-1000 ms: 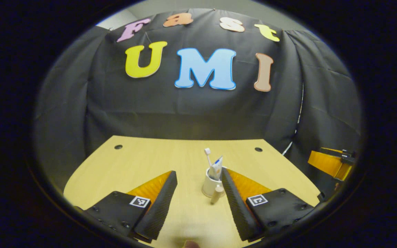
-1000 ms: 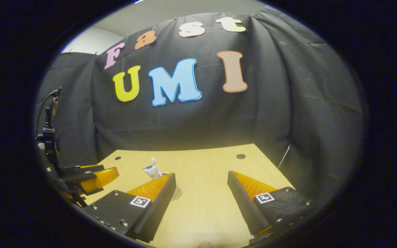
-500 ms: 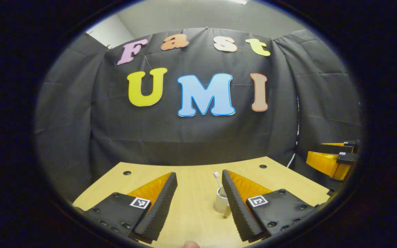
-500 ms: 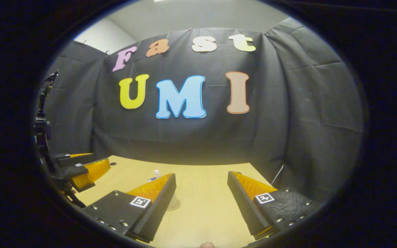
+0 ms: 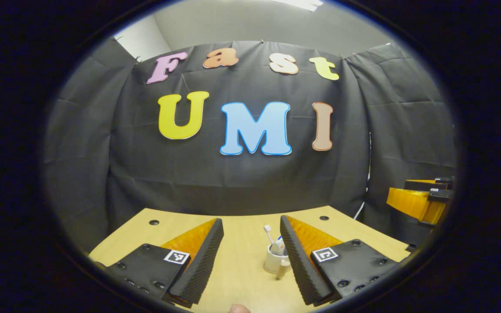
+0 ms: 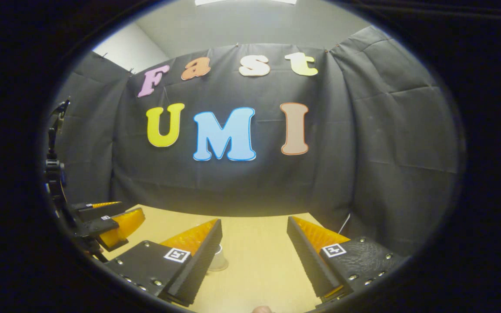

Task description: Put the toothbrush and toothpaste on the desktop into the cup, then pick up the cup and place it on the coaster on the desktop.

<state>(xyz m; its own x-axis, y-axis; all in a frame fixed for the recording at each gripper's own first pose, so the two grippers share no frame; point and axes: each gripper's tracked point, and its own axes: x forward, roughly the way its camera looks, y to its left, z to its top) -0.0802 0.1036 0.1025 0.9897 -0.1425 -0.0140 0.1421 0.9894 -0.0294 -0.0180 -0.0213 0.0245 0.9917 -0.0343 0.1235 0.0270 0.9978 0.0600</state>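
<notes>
The left gripper (image 5: 250, 256) and right gripper (image 6: 255, 256) both gape wide, holding nothing. At lower centre of the left gripper view, the cup (image 5: 272, 264) stands on the desktop (image 5: 242, 278), toothbrush (image 5: 268, 234) and toothpaste (image 5: 278, 244) inside.

Cup (image 5: 273, 263) (upright) amid bare desktop (image 5: 242, 243)

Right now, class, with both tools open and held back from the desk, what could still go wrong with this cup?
1. The toothbrush and toothpaste stick up above the cup, so a knock could tip it.
2. The left tool is open with the cup close to one finger; a careless sweep might clip it.
3. No coaster is discernible under the cup, so its placement stays unconfirmed.
</notes>
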